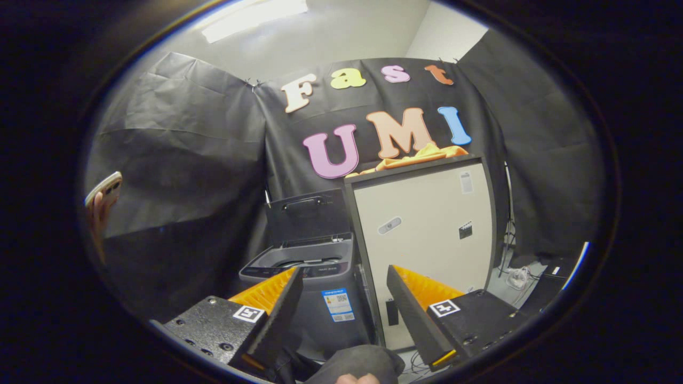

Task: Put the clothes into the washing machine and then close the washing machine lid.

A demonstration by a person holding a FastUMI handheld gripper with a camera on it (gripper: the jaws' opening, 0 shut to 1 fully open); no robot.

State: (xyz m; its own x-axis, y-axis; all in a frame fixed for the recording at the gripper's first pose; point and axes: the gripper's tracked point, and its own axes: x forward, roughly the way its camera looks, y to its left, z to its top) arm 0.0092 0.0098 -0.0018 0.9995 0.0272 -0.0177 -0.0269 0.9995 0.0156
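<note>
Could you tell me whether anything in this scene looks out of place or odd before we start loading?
Only the orange cloth: it lies bunched on top of the tall cabinet, one end drooping over the edge, not in the washing machine, whose lid stands open. The gripper is open, holding nothing.

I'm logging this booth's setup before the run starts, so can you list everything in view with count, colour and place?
washing machine: one, grey, ahead of the tongs, beside the cabinet.
lid: one, black, raised upright at the back of the washing machine.
cabinet: one, cream front with dark frame, beyond the fingers, taller than the washing machine.
clothes: one orange heap, lying on top of the cabinet.
cables: a few, white, on the floor past the cabinet.
phone: one, pale, held in a hand far to the side.
sleeve: one, dark, below the fingers.
tongs: one pair, fingers open, nothing between them, pointed at the washing machine and cabinet.
</note>
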